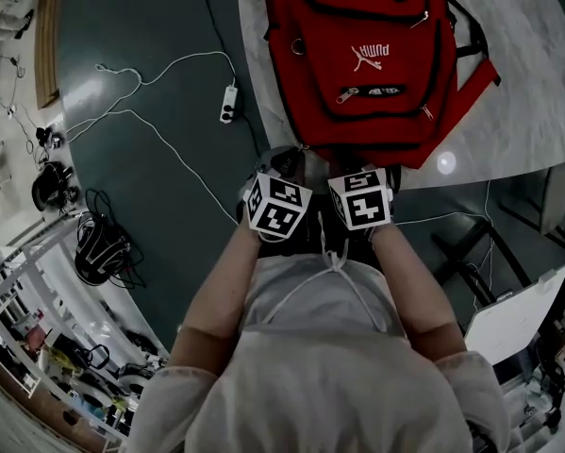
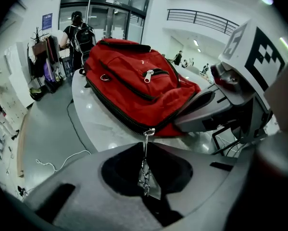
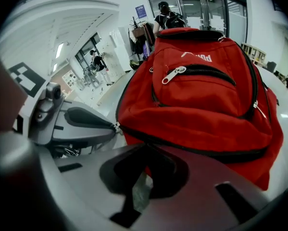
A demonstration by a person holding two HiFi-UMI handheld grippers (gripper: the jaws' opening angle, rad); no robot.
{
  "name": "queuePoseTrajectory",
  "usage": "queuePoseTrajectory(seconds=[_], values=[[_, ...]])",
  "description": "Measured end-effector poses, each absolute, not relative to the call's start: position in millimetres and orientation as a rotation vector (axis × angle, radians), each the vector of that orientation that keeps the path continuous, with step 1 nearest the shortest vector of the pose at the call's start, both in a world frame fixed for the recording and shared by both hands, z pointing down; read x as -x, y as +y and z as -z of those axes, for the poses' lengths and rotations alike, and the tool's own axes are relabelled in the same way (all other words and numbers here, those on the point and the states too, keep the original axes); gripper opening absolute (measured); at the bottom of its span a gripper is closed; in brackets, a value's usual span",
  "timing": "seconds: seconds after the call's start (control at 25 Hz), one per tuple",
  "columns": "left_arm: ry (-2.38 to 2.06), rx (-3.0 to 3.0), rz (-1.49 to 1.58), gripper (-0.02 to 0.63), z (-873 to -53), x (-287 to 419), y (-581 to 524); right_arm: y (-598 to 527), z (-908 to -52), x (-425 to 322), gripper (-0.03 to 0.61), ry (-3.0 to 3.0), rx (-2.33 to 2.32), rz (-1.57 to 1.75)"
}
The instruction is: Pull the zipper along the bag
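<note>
L gripper (image 2: 145, 144) on zip pull (image 2: 144, 170), bag (image 2: 134, 83) lengthwise away from person

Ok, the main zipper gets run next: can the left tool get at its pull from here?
Likely yes: the left tool is shut on the zipper pull at the red backpack's near edge; nothing blocks it.

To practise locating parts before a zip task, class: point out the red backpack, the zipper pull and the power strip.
red backpack (image 1: 357, 31): head view, front pocket fabric.
zipper pull (image 2: 144, 172): left gripper view, its thin metal tab.
power strip (image 1: 228, 102): head view, white body on floor.
</note>
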State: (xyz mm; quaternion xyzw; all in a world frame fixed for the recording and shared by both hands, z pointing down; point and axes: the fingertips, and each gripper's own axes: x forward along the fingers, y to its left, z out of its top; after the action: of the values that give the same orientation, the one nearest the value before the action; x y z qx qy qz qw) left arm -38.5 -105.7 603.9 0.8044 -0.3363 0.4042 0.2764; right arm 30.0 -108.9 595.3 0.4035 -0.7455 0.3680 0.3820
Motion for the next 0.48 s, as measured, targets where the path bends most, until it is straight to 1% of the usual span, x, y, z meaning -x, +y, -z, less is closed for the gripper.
queuePoseTrajectory(seconds=[0.48], values=[[-0.934,-2.155,-1.114,0.038,-604.2,56.1,-119.5,-110.1,-594.1,-23.7,0.028,-1.882,-0.873,-0.877]])
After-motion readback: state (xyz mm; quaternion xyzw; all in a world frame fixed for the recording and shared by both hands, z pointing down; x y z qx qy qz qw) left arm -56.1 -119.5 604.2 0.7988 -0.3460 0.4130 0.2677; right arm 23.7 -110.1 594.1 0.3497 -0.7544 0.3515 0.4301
